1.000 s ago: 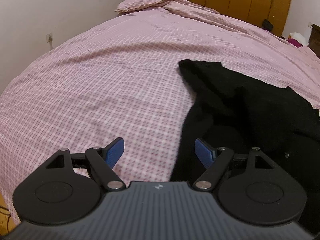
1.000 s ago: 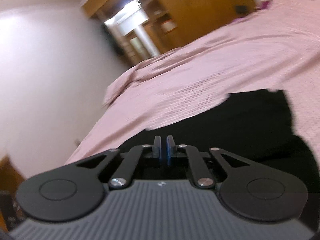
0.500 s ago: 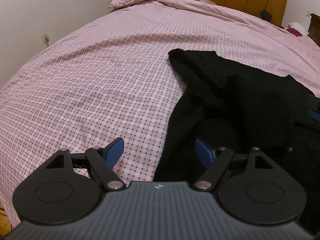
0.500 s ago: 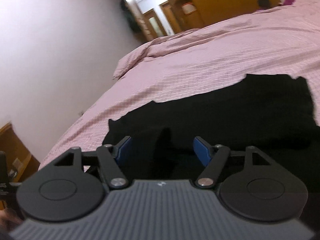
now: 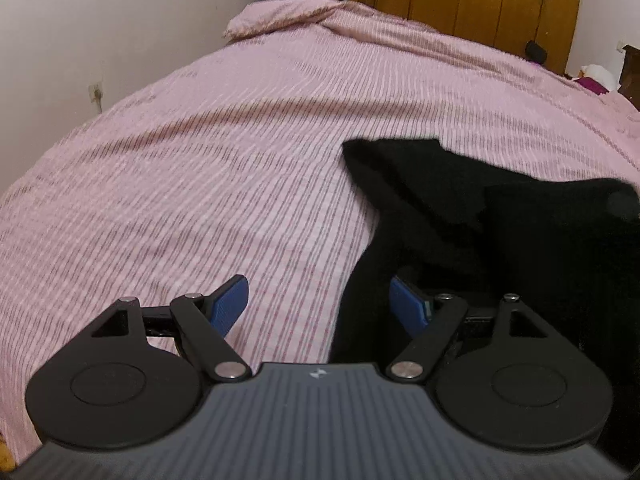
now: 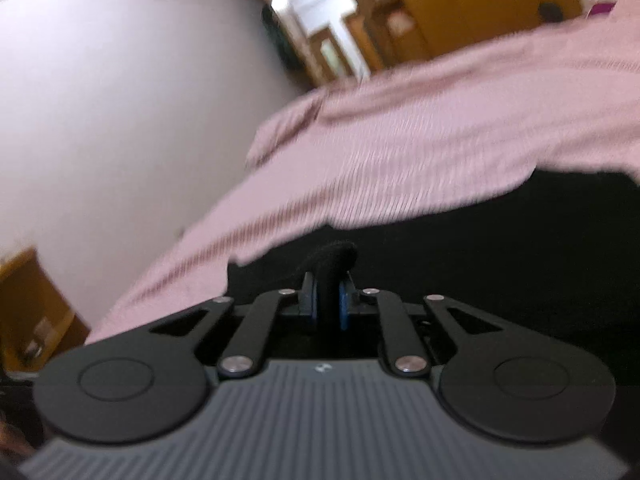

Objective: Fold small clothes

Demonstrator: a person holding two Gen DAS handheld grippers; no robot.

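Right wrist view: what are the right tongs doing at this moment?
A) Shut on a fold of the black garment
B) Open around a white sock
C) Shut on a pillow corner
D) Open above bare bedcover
A: the right tongs are closed with a fold of the black garment pinched between the blue pads, the fabric bulging up above them.

A home bedroom: pink checked bed [image 5: 240, 168], wooden wardrobe [image 5: 500, 4] behind.
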